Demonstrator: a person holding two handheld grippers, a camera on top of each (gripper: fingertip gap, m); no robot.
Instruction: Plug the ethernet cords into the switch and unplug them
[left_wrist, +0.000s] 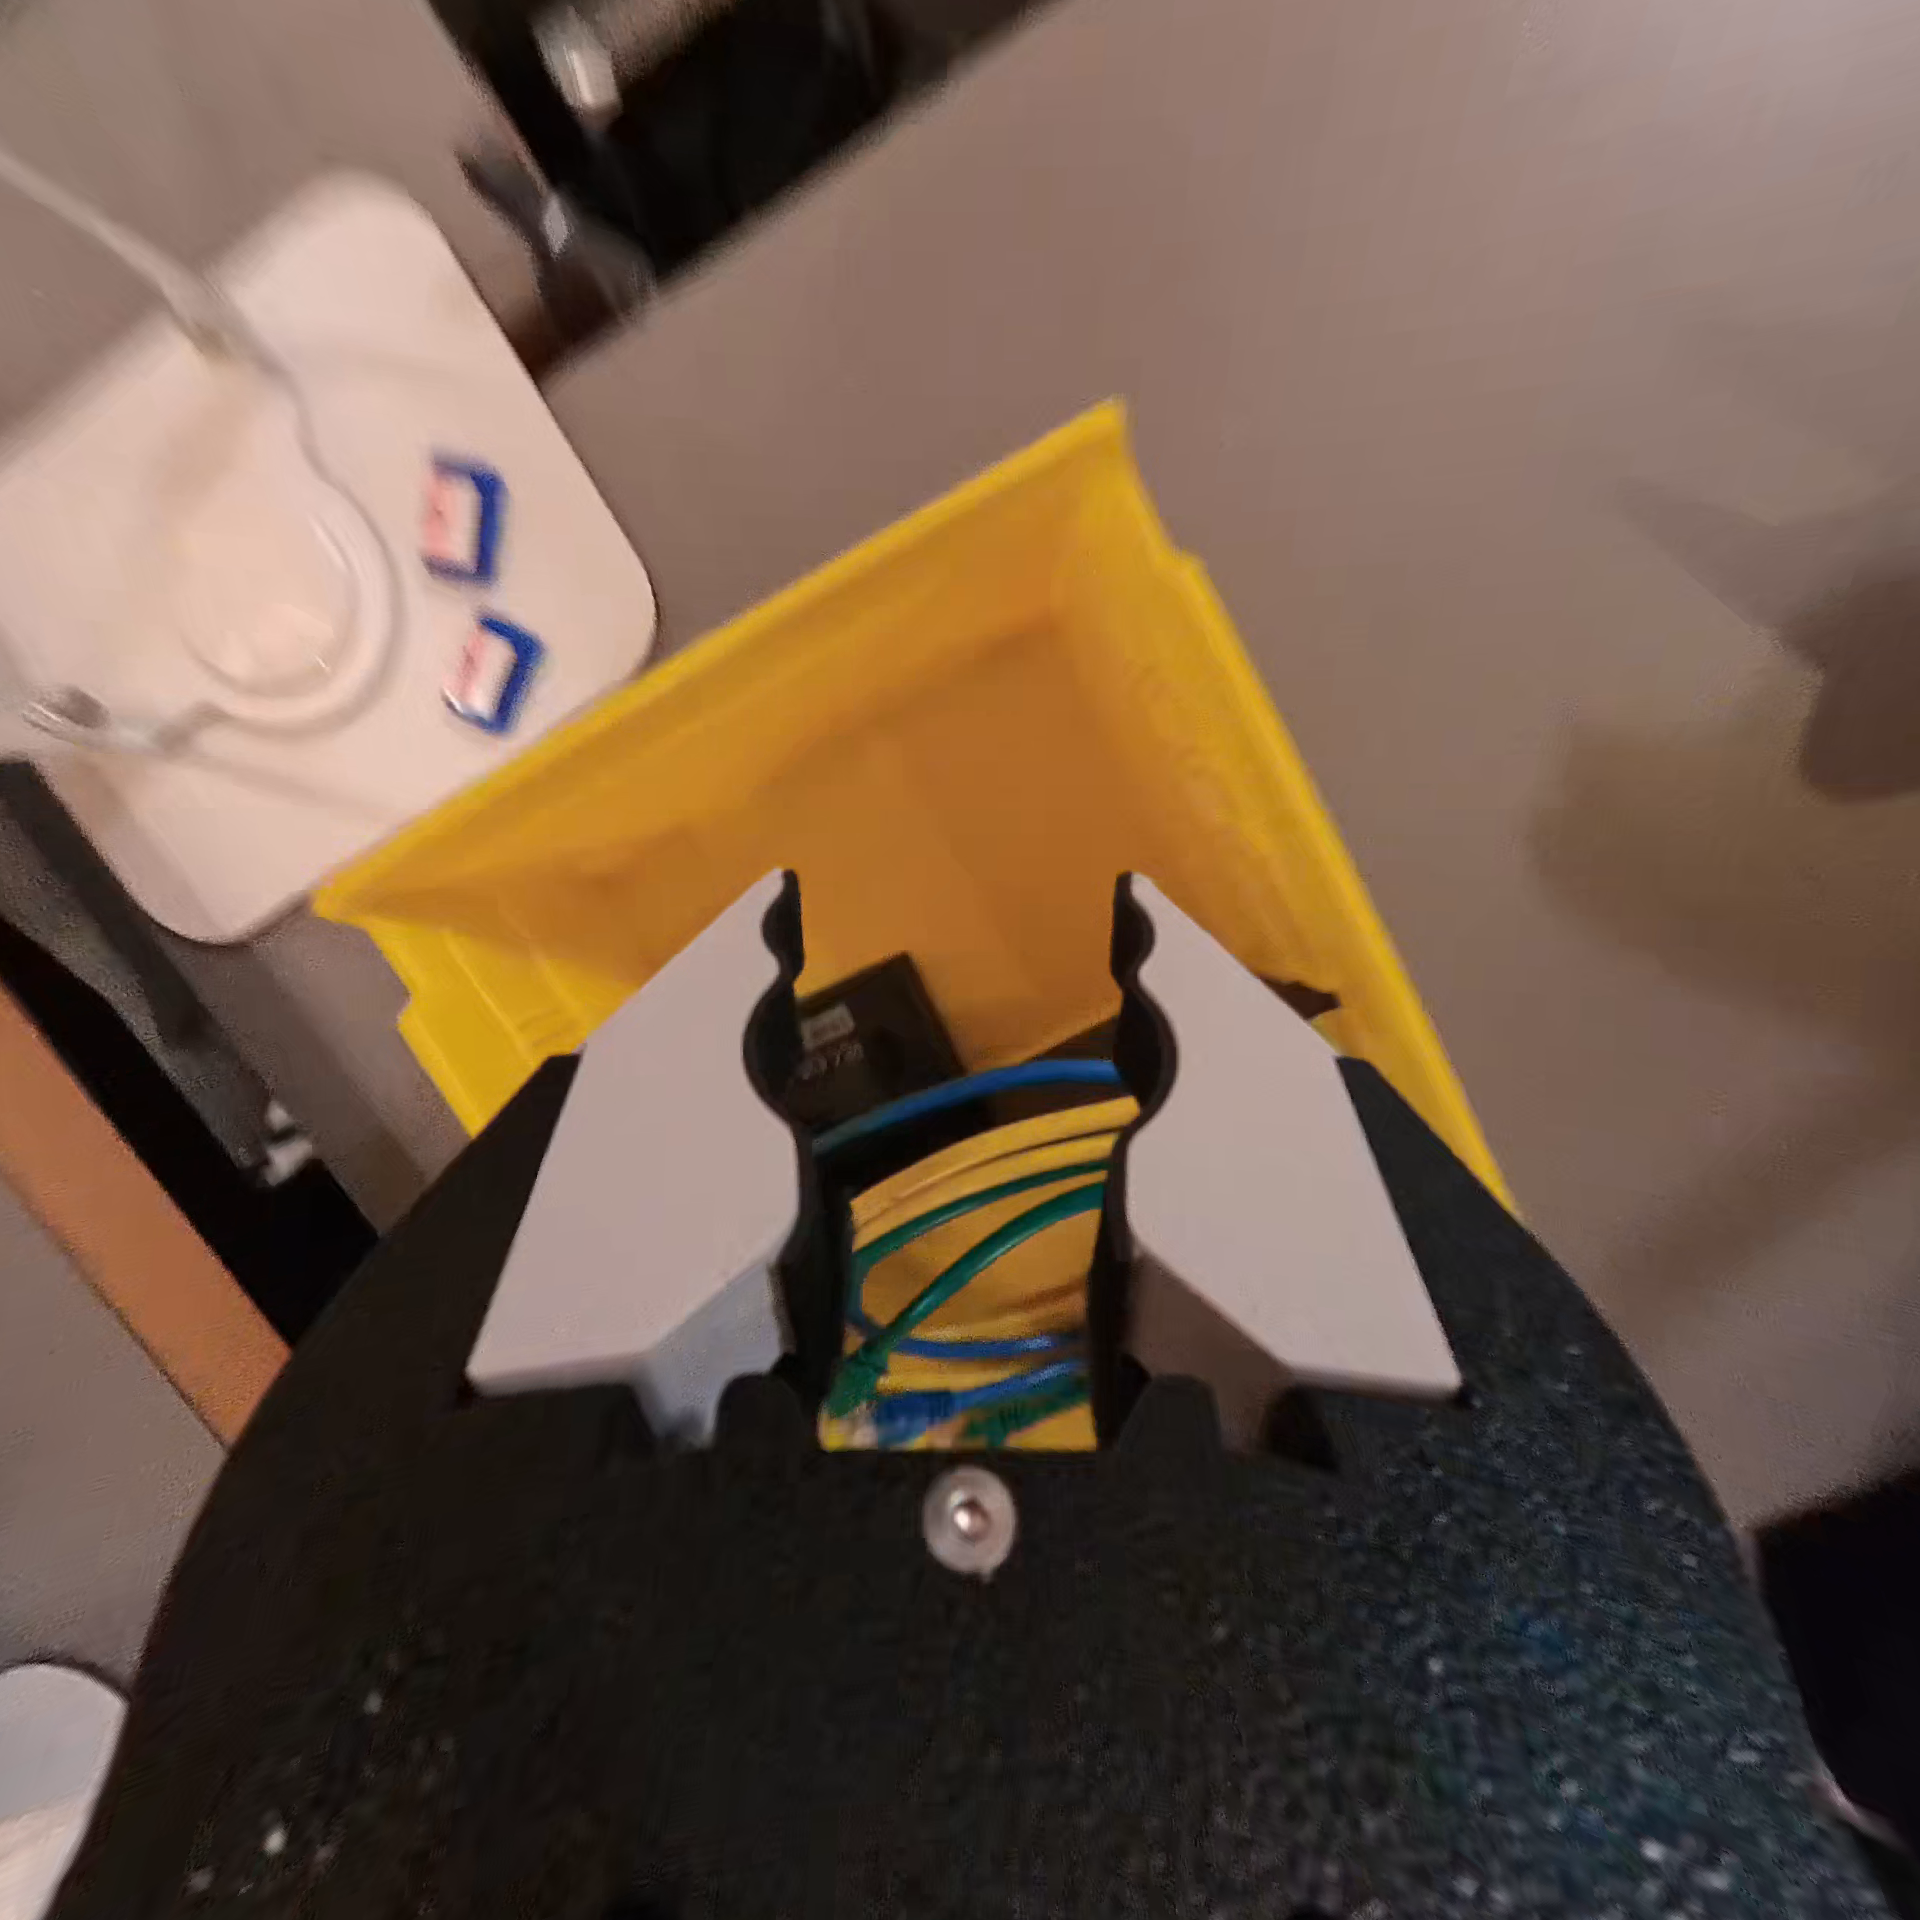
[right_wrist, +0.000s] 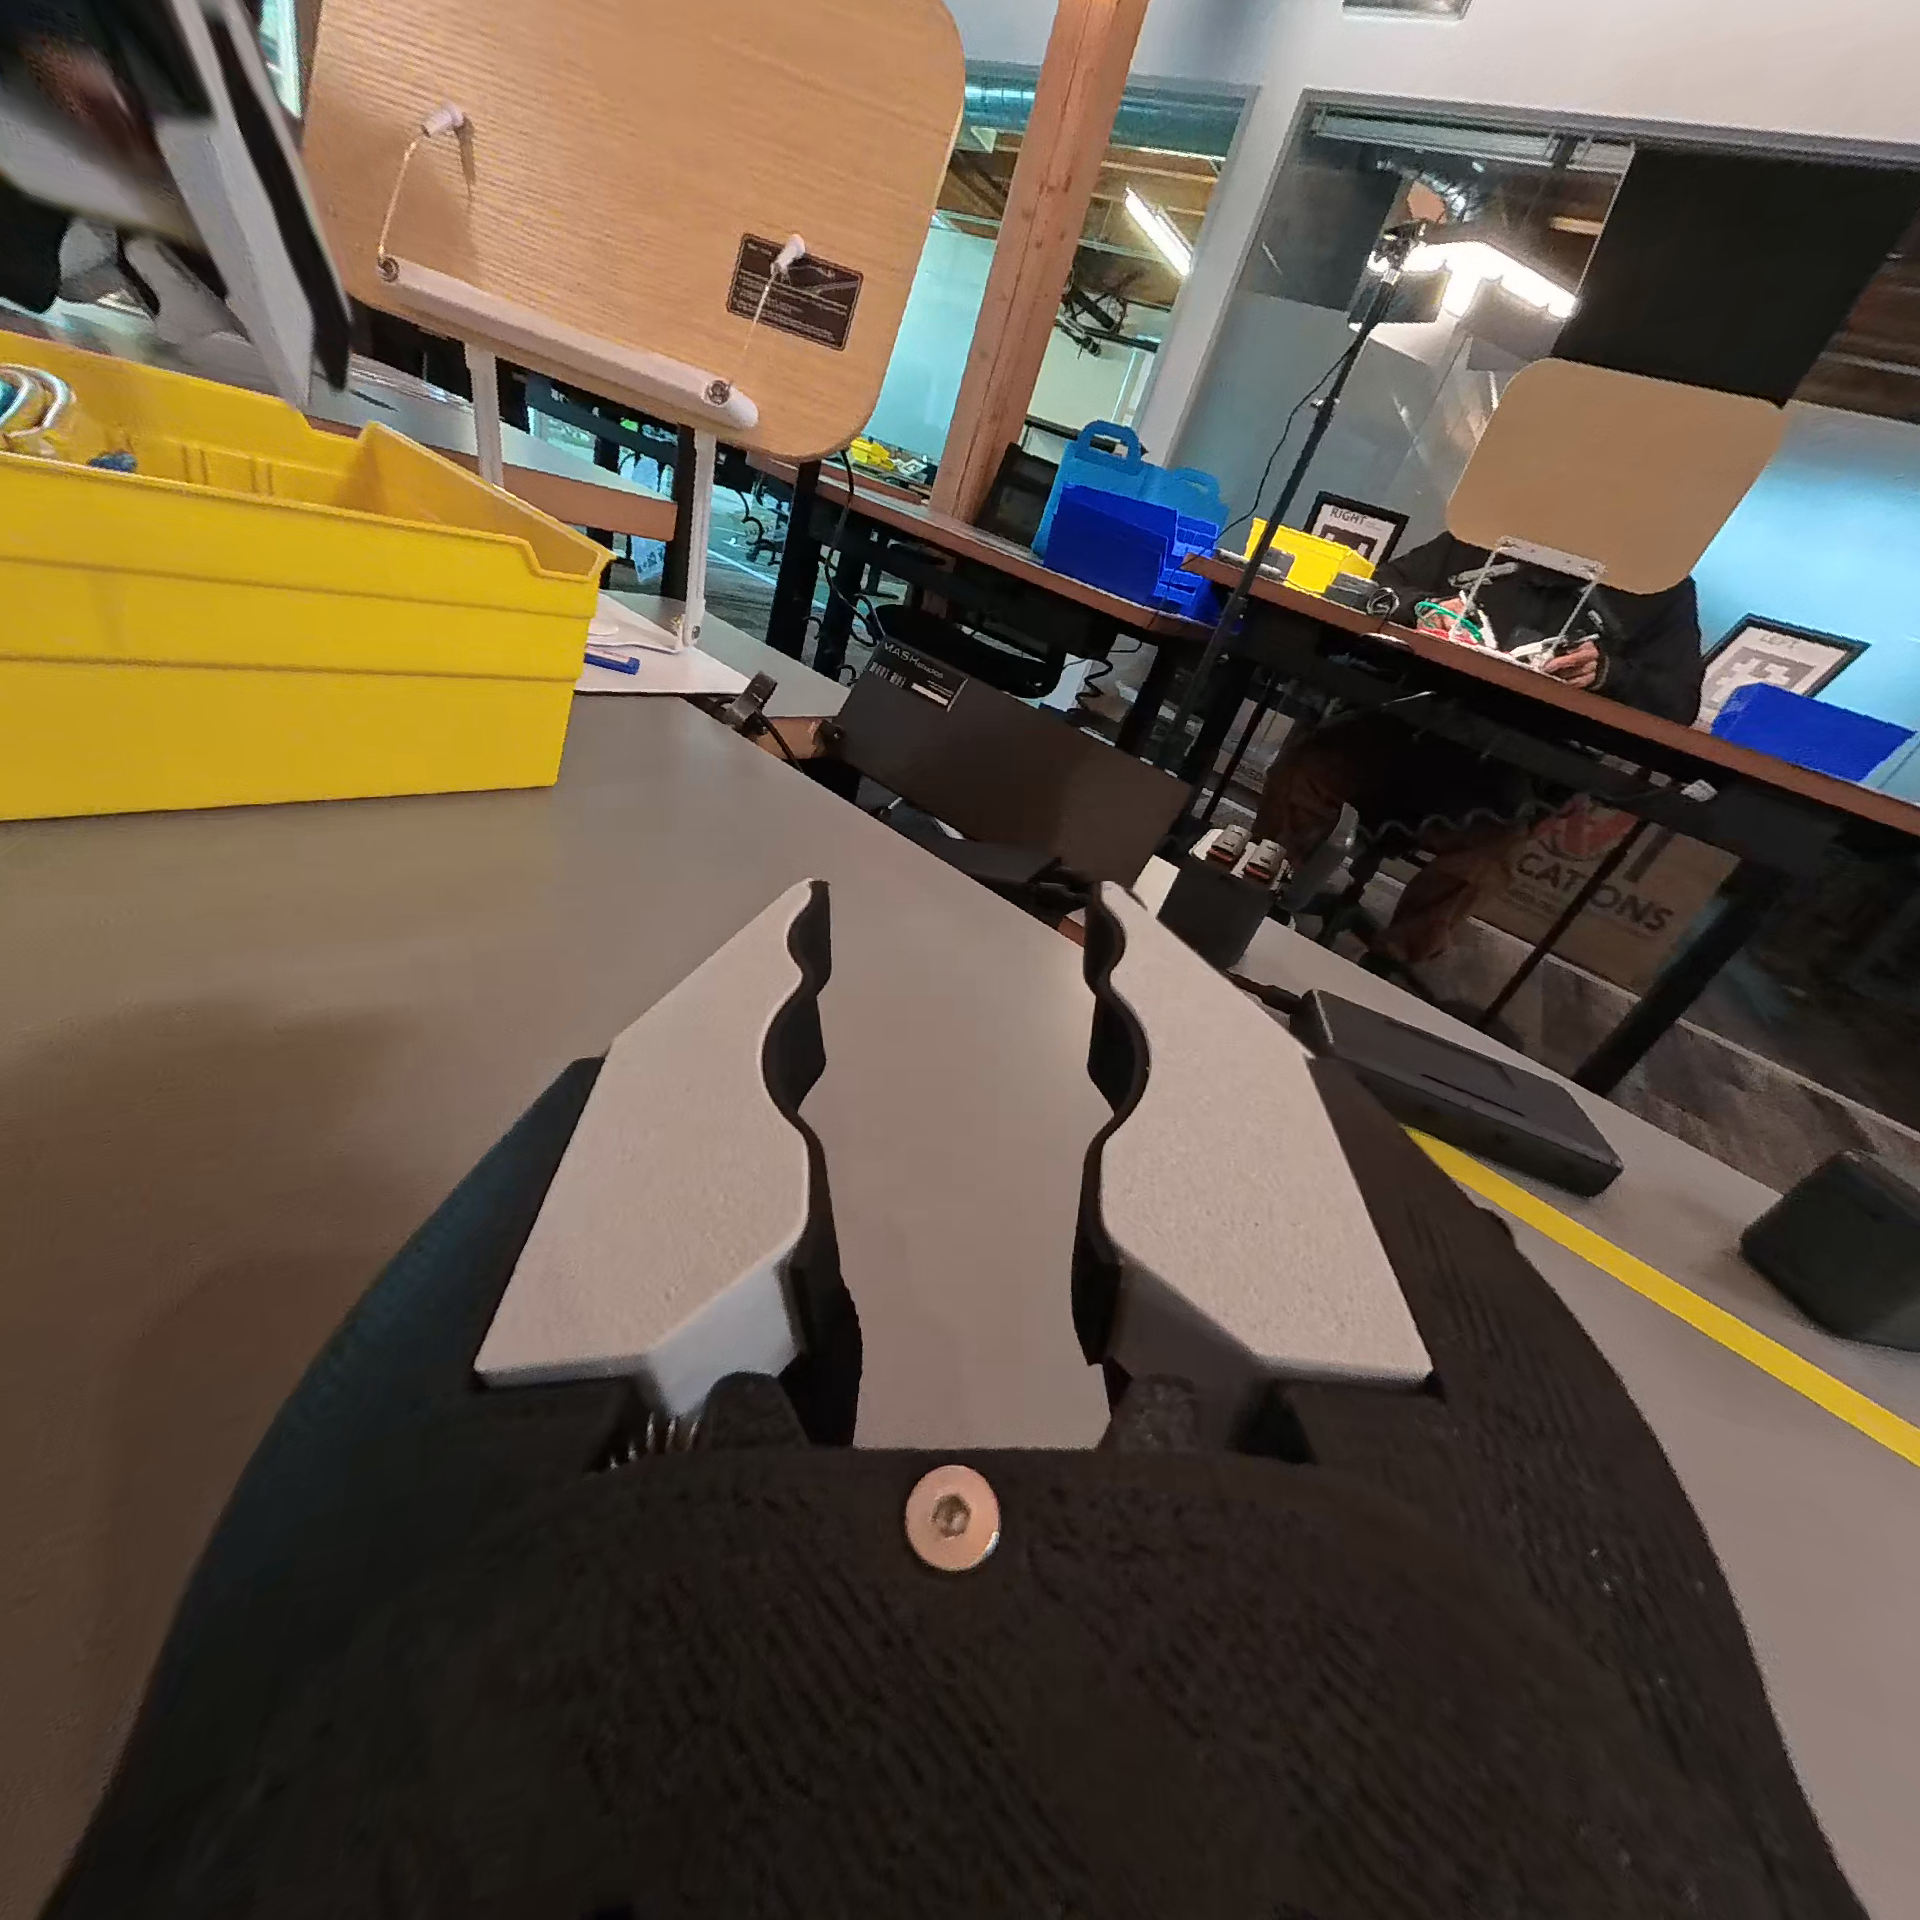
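Note:
A yellow bin (left_wrist: 997, 748) stands on the grey table. In it lie a black switch (left_wrist: 883, 1023), blue ethernet cords (left_wrist: 966, 1096) and green ethernet cords (left_wrist: 971, 1236), with their plugs near the bin's near end. My left gripper (left_wrist: 958, 894) hovers above the bin, open and empty, pointing down into it. My right gripper (right_wrist: 956, 909) rests low over the table to the right of the bin (right_wrist: 281, 644), open and empty. The left gripper (right_wrist: 249, 229) also shows above the bin in the right wrist view.
A white stand base (left_wrist: 312, 582) with two blue tags lies beside the bin; its wooden board (right_wrist: 634, 197) rises behind it. Black boxes (right_wrist: 1455, 1091) and a yellow tape line (right_wrist: 1662, 1299) are at the table's right. A person sits at a far table (right_wrist: 1558, 634). Left tips to right tips: about 30 centimetres. The black switch (left_wrist: 883, 1023) is closer to my left gripper, around 12 centimetres from its tips; the right tips are 35 centimetres off.

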